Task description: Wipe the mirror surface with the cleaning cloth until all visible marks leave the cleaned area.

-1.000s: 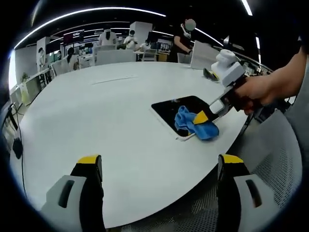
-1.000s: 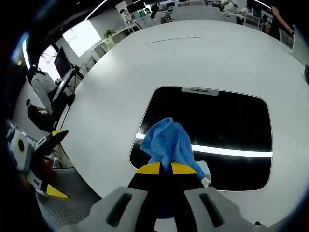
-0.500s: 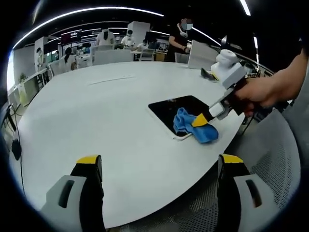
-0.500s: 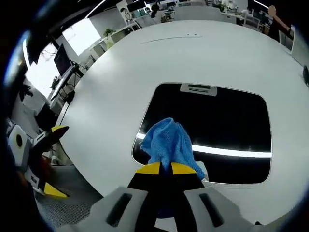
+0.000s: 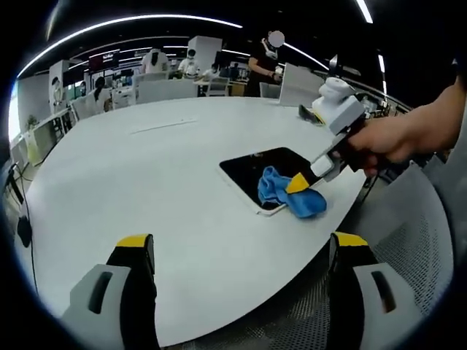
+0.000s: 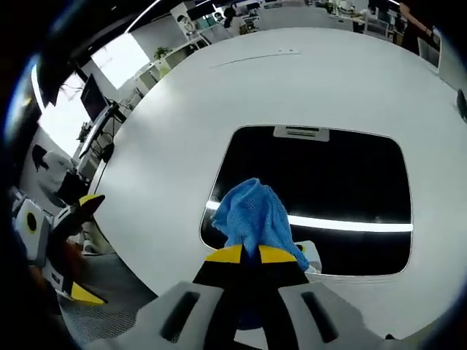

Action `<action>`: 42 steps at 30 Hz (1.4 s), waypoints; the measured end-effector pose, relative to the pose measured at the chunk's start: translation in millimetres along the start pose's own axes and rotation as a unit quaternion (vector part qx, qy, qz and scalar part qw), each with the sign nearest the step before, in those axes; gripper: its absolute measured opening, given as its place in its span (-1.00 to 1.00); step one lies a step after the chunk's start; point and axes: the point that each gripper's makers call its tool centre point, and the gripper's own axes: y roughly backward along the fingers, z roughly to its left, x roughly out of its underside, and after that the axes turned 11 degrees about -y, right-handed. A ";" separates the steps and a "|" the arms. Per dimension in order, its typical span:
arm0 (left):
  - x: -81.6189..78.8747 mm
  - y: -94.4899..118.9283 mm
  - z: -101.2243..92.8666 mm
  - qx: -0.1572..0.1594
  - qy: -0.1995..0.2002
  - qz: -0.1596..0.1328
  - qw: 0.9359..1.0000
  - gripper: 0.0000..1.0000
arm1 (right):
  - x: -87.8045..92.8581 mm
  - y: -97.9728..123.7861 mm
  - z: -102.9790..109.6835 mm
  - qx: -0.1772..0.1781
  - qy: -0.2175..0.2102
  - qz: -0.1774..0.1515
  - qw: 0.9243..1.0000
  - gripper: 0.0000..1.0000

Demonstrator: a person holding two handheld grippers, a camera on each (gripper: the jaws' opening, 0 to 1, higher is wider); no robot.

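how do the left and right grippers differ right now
The right gripper is shut on the blue cloth, pressing it onto the mirror; the left gripper is open and holds nothing. The right sits over the mirror, the left hangs back at the table edge. Both have yellow-tipped jaws.

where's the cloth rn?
The blue cloth is pinched in the right gripper, bunched on the near edge of the mirror. In the left gripper view it sits right of centre, near the white table's edge.

Glossy dark mirror [image 6: 328,182], fuzzy blue cleaning cloth [image 6: 254,216], smooth matt white table [image 6: 182,124]
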 end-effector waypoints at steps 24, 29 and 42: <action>-0.9 -0.2 0.2 -0.004 0.005 0.001 1.000 0.98 | -1.2 4.8 -13.3 -0.007 -0.007 -0.003 1.000 -0.99; -1.2 -0.1 -0.2 -0.003 0.004 0.000 1.000 0.98 | -0.1 8.9 -21.0 -0.002 -0.011 -0.005 1.000 -0.99; -1.3 -0.6 -2.7 0.002 0.000 0.001 1.000 0.98 | -1.4 17.5 -44.5 0.010 -0.034 -0.011 0.999 -0.99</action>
